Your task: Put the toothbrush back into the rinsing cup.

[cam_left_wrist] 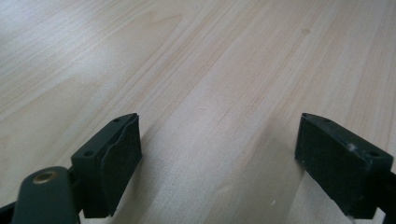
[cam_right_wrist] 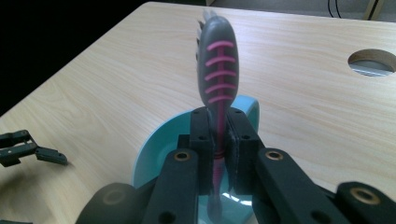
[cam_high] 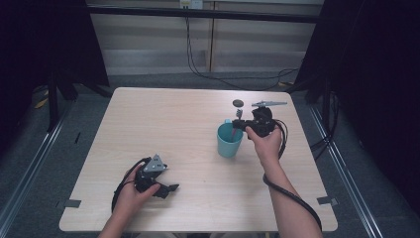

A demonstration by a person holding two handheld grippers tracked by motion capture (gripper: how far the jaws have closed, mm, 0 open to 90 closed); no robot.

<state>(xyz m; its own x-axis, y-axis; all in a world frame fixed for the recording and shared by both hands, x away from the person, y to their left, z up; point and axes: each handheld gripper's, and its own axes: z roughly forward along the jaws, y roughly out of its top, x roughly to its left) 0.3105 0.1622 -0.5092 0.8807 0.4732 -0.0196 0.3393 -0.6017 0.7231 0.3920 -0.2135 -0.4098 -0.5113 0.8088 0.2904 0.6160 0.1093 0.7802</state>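
A teal cup [cam_high: 229, 141] stands on the wooden table [cam_high: 163, 124], right of centre. My right gripper [cam_high: 238, 123] hangs over the cup's rim, shut on a grey and pink toothbrush [cam_right_wrist: 217, 70]. Its bristled head points up above the jaws and its pink handle runs down into the cup [cam_right_wrist: 154, 149]. My left gripper [cam_high: 171, 188] rests near the table's front left, open, with bare wood between its pads [cam_left_wrist: 119, 158].
A round cable hole [cam_high: 238, 103] sits in the tabletop just beyond the cup, also seen as the hole [cam_right_wrist: 373, 62] at the right. Cables trail from both grippers. Dark curtains and floor rails flank the table.
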